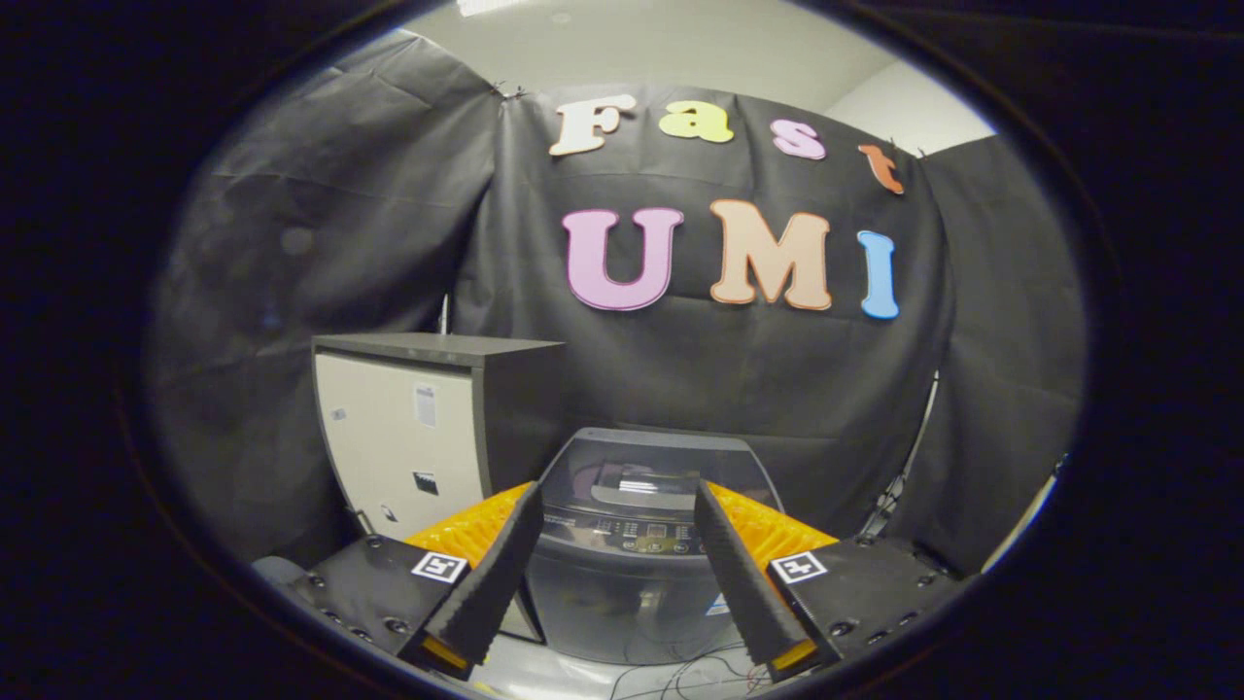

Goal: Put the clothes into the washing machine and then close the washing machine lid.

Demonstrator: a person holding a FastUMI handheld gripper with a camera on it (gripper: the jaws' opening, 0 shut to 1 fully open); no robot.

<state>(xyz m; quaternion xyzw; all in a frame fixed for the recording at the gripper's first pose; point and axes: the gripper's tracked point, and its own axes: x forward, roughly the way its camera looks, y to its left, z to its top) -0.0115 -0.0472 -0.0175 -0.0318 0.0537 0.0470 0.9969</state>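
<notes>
At the left stands a pale cabinet (398,442) with a dark top, just beside and a little behind the washing machine (632,574). The washing machine sits in the middle, beyond the fingers and framed between them, with its control panel (632,535) facing the camera. Its smoked lid (646,467) lies down flat over the tub, shut as far as I can tell. No clothes are to be seen, neither on the floor (583,676) near the cables (700,676) nor in the fingers; whether any lie under the lid is hidden by the tint.

The hand-held gripper (618,506) hangs back from the machine with its fingers spread wide and nothing between them.

As a judgement: a shut lid with no clothes about fits two stages. Either the washing is waiting somewhere out of sight with the lid to be lifted for it, or the load is inside and the lid is down over it. These things alone do not settle which, so no next move can be named with any confidence
</notes>
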